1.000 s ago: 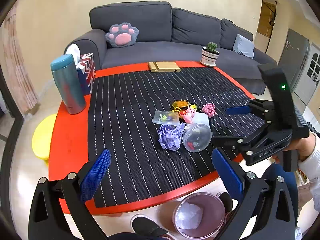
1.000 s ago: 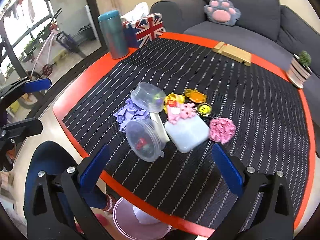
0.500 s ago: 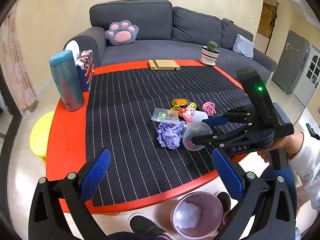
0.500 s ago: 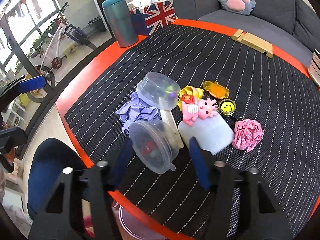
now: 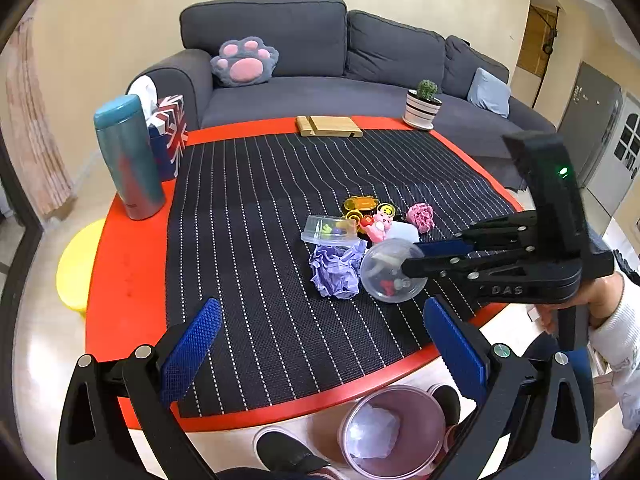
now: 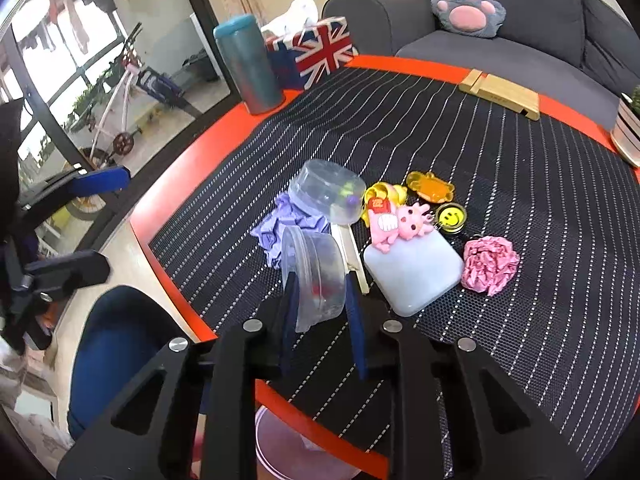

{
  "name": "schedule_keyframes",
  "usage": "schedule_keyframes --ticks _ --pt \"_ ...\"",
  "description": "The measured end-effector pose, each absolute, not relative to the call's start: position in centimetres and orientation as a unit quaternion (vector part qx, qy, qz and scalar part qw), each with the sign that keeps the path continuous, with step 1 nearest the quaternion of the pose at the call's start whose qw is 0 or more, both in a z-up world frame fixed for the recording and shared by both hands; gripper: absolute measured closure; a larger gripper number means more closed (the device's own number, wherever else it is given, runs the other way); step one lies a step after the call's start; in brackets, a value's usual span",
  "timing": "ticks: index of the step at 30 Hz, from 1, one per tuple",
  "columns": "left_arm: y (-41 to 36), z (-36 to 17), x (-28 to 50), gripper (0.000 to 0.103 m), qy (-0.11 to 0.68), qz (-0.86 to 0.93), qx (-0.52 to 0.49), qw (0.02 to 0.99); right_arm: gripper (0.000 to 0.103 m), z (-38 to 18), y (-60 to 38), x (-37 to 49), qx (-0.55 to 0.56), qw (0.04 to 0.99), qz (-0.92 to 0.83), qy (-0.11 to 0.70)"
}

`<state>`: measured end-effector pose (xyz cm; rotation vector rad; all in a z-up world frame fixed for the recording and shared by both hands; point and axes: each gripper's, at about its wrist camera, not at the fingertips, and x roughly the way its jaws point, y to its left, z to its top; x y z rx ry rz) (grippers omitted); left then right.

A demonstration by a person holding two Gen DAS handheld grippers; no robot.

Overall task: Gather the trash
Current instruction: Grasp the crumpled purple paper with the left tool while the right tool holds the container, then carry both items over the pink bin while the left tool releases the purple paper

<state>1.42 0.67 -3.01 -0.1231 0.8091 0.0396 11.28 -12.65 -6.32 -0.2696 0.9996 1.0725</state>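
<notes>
Pinching a clear lidded cup (image 6: pixel 316 276), right tongs (image 6: pixel 320 280) narrowed, left tongs (image 5: pixel 320 344) spread wide, holding nothing.

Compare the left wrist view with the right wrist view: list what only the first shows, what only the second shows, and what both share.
Only the left wrist view: the whole right gripper from the side, the hand holding it, the whole cactus pot, the yellow stool and crumpled white paper in the pink bin.

Only the right wrist view: the window with a bicycle outside, and the blue pads clamping the clear tub.

Both: purple paper ball, pink paper ball, teal flask, the open left gripper.
</notes>
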Motion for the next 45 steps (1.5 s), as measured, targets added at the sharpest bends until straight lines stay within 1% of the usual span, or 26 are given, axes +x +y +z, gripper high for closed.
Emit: schedule_keyframes --ticks 6,15,23,31,32,33,34,36,37,38,39,41,45 --pt "0.6 -3.5 2.4 0.006 0.400 0.019 -0.055 0.915 0.080 -4.6 -14.1 11.3 -0.103 0.754 0.470 0.448" --pt "0.4 -4.9 5.5 0.006 0.433 0.007 -0.044 0.901 0.080 -2.5 -16.9 11.8 -0.084 0.772 0.443 0.448" --pt "0.8 -7.3 8.9 0.006 0.481 -0.002 -0.055 0.875 0.080 -2.3 -18.9 12.0 -0.076 0.782 0.427 0.447" --pt "1.2 -9.2 10.6 0.006 0.495 0.000 -0.067 0.866 0.080 -2.6 -20.1 12.0 -0.070 0.784 0.420 0.452" --pt "1.1 -9.3 10.6 0.009 0.494 -0.003 -0.069 0.867 0.080 -2.6 -20.1 12.1 -0.070 0.784 0.419 0.453" --pt "1.1 -9.3 10.8 0.018 0.495 -0.006 -0.071 0.866 0.080 -2.7 -20.2 12.1 -0.069 0.785 0.417 0.453" --pt "1.0 -9.5 10.9 0.023 0.497 -0.007 -0.073 0.865 0.080 -2.7 -20.2 12.1 -0.069 0.785 0.417 0.454" --pt "1.1 -9.8 11.1 0.043 0.502 -0.011 -0.080 0.861 0.080 -2.8 -20.1 12.1 -0.069 0.784 0.416 0.455" --pt "1.2 -9.9 11.2 0.049 0.504 -0.012 -0.084 0.859 0.080 -2.8 -20.1 12.0 -0.069 0.784 0.417 0.455" --pt "1.2 -10.0 11.2 0.059 0.506 -0.014 -0.087 0.858 0.080 -2.8 -20.1 12.1 -0.068 0.784 0.417 0.455" --pt "1.2 -10.1 11.2 0.063 0.506 -0.017 -0.089 0.858 0.080 -2.8 -20.1 12.0 -0.067 0.784 0.417 0.455" --pt "1.1 -10.1 11.1 0.067 0.504 -0.020 -0.088 0.859 0.080 -2.8 -20.1 12.0 -0.067 0.784 0.417 0.455" --pt "0.9 -9.5 10.3 0.069 0.498 -0.026 -0.084 0.863 0.080 -2.7 -20.2 12.0 -0.066 0.786 0.415 0.453"
